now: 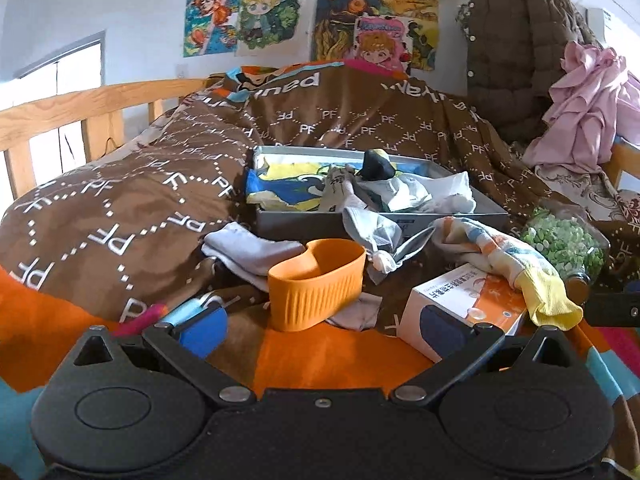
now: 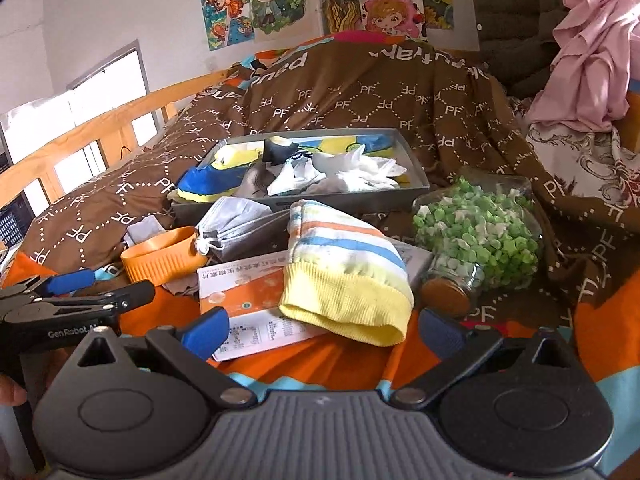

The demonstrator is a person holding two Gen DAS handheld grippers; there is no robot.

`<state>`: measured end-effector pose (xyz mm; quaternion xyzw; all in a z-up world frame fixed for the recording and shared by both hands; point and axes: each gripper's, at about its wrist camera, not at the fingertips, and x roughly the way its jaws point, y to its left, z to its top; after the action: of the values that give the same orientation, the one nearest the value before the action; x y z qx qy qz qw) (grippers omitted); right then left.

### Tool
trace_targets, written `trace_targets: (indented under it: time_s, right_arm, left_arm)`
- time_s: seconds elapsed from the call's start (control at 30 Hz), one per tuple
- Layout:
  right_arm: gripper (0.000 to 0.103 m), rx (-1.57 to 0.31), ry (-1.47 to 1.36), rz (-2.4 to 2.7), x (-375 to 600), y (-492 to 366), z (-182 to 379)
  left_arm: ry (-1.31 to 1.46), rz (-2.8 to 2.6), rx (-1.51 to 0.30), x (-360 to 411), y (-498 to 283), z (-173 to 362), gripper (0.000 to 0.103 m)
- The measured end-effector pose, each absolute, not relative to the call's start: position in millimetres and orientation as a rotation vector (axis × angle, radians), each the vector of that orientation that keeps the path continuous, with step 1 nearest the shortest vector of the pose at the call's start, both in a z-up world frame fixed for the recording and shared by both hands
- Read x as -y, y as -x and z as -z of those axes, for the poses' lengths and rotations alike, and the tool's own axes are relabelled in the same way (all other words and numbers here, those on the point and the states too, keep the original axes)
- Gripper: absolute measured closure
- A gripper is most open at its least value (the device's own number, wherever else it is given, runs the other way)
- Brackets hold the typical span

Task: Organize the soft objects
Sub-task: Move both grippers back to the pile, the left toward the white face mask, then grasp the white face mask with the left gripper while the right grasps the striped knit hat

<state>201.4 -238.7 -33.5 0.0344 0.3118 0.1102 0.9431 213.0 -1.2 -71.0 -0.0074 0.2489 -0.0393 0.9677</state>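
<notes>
A grey tray (image 1: 304, 225) (image 2: 352, 200) sits on the bed and holds several socks and cloths. A striped sock with a yellow cuff (image 1: 508, 260) (image 2: 344, 272) lies over a white and orange box (image 1: 452, 304) (image 2: 248, 292). A grey face mask (image 1: 376, 236) (image 2: 236, 220) hangs over the tray's front wall. A white sock (image 1: 248, 248) lies left of an orange cup (image 1: 316, 280) (image 2: 164, 256). My left gripper (image 1: 324, 336) is open and empty just before the cup; it also shows in the right wrist view (image 2: 60, 284). My right gripper (image 2: 324, 332) is open, with the sock's yellow cuff between its fingertips.
A glass jar of green paper stars (image 1: 568, 248) (image 2: 480, 236) lies on its side right of the box. A brown PF-patterned quilt (image 1: 120, 200) (image 2: 360, 92) is heaped behind. A wooden rail (image 1: 60, 116) runs along the left. A pink garment (image 1: 588, 112) hangs right.
</notes>
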Motion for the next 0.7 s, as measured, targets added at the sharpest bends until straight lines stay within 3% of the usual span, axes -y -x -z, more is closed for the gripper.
trace_targets:
  time_s: [0.33,0.7]
  right_arm:
    - [0.0,-0.544,0.018,-0.207,228,-228,32]
    - [0.0,-0.581,0.031,-0.222,238,-273,46]
  left_arm:
    - [-0.011,0.13,-0.452,13,-242,61,0.001]
    - [-0.01,0.141,-0.453,35,-293,55,0.001]
